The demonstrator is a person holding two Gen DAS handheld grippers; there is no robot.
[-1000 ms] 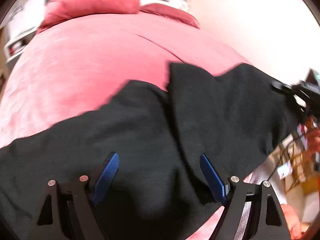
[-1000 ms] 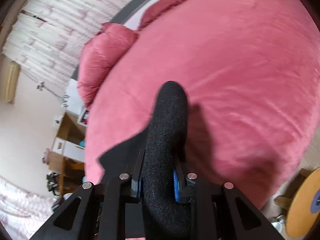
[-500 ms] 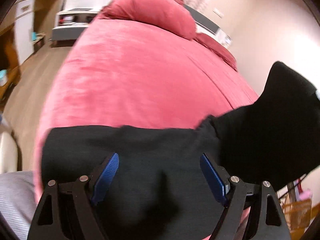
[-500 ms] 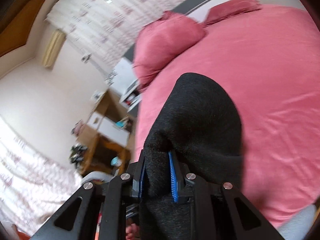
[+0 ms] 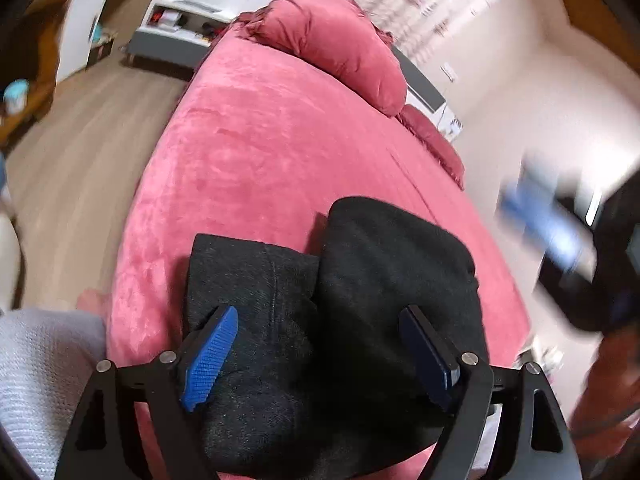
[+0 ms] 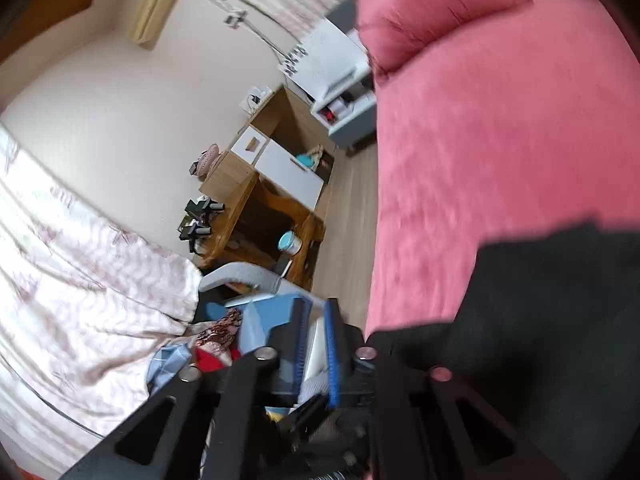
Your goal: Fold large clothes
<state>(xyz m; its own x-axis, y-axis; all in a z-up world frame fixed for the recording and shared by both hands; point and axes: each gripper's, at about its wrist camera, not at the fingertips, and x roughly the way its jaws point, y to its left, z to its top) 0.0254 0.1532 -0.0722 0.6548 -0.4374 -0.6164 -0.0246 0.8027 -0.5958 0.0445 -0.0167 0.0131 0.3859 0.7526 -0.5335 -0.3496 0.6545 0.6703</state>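
Note:
A black garment (image 5: 332, 304) lies folded in a thick bundle at the near end of the pink bed (image 5: 256, 152). My left gripper (image 5: 320, 348) hovers over it, open, its blue pads to either side of the bundle, holding nothing. In the right wrist view the garment (image 6: 552, 292) lies at the lower right on the bed (image 6: 500, 120). My right gripper (image 6: 316, 340) is off the bed's left edge, pads nearly together with a narrow gap, nothing between them. It also shows blurred at the right of the left wrist view (image 5: 560, 236).
Pink pillows (image 5: 340, 44) lie at the bed's head. A wooden desk (image 6: 256, 208) and a white cabinet (image 6: 340, 92) stand beside the bed across a wood floor (image 5: 76, 152). A pale curtain (image 6: 80, 272) and a pile of clothes (image 6: 216, 340) are near my right gripper.
My right gripper has let go of the black garment and swung off the bed to the left. The lifted fold now lies on the bundle. The left gripper stayed open above it.

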